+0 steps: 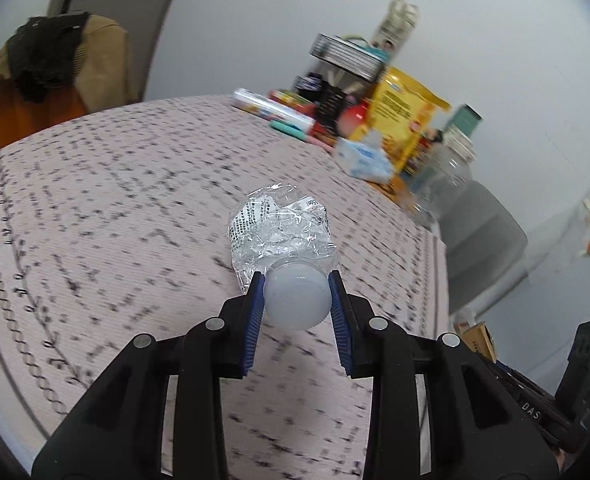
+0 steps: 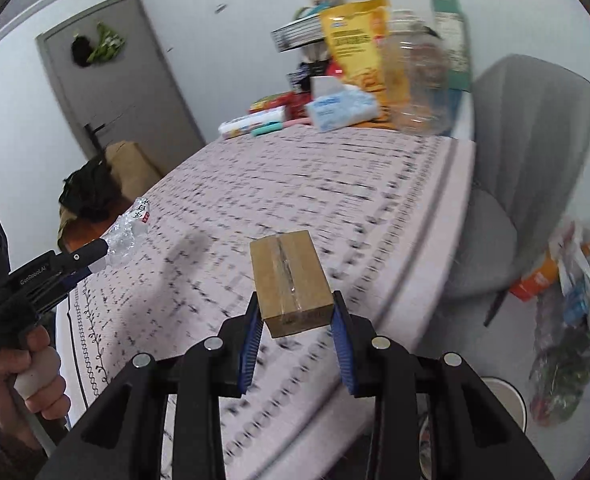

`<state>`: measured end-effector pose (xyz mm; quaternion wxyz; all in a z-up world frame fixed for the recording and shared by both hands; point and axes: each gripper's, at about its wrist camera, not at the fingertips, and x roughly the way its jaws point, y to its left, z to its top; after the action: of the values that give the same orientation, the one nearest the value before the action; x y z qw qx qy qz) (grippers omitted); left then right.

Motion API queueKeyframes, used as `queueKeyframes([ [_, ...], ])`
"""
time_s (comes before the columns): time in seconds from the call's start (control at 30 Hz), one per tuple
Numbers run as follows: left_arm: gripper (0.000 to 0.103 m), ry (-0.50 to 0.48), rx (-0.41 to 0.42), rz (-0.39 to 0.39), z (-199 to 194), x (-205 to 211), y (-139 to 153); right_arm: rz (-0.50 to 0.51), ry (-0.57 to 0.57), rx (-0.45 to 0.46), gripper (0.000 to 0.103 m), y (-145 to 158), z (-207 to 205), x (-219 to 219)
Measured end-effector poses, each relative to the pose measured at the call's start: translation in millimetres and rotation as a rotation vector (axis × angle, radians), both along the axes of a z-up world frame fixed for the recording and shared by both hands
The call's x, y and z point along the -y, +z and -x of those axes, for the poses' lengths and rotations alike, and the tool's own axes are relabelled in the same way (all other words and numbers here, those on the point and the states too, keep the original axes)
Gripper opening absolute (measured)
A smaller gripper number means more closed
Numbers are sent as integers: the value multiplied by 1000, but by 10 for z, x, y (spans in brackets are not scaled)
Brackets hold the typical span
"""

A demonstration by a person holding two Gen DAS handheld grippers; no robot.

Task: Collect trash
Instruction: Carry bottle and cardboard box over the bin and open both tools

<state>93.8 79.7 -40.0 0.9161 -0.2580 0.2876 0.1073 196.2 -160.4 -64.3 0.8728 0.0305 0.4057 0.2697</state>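
Note:
My left gripper [image 1: 297, 286] is shut on the white cap end of a crushed clear plastic bottle [image 1: 281, 232] and holds it above the pink patterned tablecloth [image 1: 115, 208]. The bottle also shows in the right wrist view [image 2: 129, 228], sticking out of the left gripper [image 2: 101, 254] at the left edge. My right gripper [image 2: 295, 306] is shut on a small brown cardboard box [image 2: 291, 280] sealed with clear tape, held above the table near its right edge.
At the table's far end stand a yellow snack bag [image 2: 359, 44], a tissue pack [image 2: 341, 110], a clear plastic jar [image 2: 419, 84], boxes and tubes. A grey chair [image 2: 531, 168] stands to the right. A full plastic trash bag [image 2: 571, 320] hangs lower right. A grey door [image 2: 119, 92] is behind.

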Motion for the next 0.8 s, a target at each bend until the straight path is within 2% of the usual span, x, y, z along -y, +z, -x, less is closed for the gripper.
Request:
queueKeyframes([
  [0.27,32,-151,-23,-2,-285,592,-54,35,-145,-7,33,-125,136,691],
  [0.67,32,-436,-95,-27,-677,1849,-280,66,-408,-134,34,-726,276,1889],
  [0.8,32,-505,-126,-51,-763,2217,-381,37,-444,-160,36,-936,285,2168],
])
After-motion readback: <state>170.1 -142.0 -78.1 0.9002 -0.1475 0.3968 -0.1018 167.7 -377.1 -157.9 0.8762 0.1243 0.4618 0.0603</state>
